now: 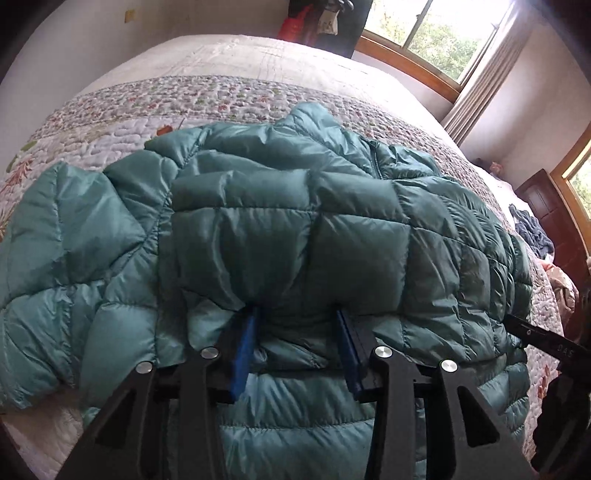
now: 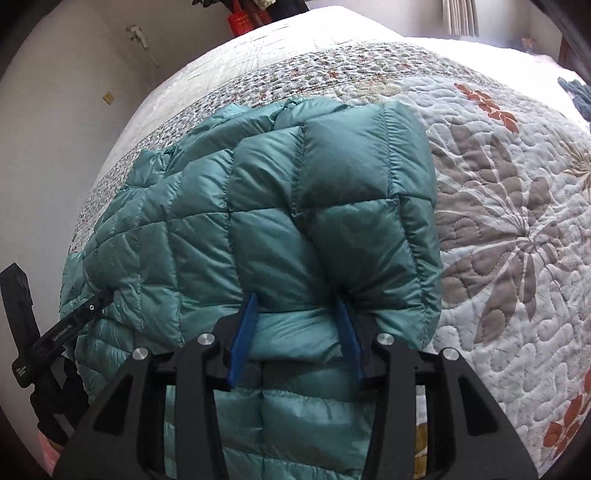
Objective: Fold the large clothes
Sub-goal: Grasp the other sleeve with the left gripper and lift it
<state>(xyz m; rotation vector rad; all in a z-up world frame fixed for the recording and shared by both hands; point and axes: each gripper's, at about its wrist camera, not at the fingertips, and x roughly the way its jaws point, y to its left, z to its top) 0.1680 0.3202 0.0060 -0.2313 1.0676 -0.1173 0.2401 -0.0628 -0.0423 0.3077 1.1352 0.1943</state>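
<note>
Both tools are down on the jacket at its near edge, side by side and pointing across the bed. The left tool [image 1: 295, 314] has its blue fingers [image 1: 243, 350] set apart, with a puffy fold of the teal down jacket [image 1: 288, 229] bulging between them; the tips are sunk under the fabric, so the fold sits in the gap. The right tool [image 2: 297, 299] is posed the same way, its blue fingers [image 2: 240, 339] parted around a thick roll of the jacket [image 2: 295, 221] near the garment's right edge. Each tool shows at the rim of the other's view: the right one at the far right of the left view, the left one at the lower left of the right view, pressed against the jacket's side.

The jacket lies spread on a bed under a white quilt [image 2: 498, 229] stitched with grey and orange flowers and a band of small floral print [image 1: 155, 99]. White walls stand behind; a wood-framed window [image 1: 436, 40] with a pale curtain [image 1: 484, 77] lets in daylight. Something red [image 1: 295, 24] hangs by the far wall, and a blue cloth [image 1: 532, 232] lies crumpled at the bed's far right.

One jacket, two tools, one bed.
</note>
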